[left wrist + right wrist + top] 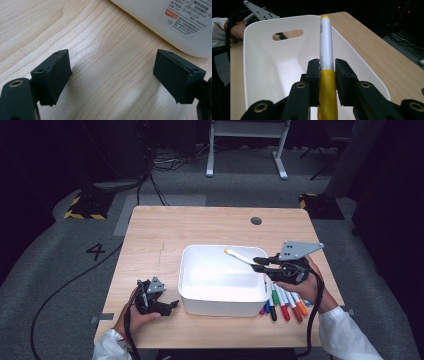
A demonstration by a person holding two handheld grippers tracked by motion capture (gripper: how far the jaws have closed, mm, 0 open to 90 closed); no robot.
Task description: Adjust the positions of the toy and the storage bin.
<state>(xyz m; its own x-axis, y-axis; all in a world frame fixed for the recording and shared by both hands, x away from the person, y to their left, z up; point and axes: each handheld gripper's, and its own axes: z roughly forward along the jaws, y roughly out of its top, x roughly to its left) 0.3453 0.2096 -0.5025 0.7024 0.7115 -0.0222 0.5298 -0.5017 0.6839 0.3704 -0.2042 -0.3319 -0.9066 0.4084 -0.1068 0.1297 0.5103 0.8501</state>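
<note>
Right gripper view: a yellow-capped white marker (326, 55) was clamped in the right tongs (327, 75), pointed lengthwise over the white plastic bin (262, 62). The left tongs (112, 75) were held wide apart, empty.

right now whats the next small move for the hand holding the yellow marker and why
Probably lower it a little and open the jaws. The right gripper is clamped on the yellow marker, which already juts over the white bin, so a release should drop it inside.
</note>
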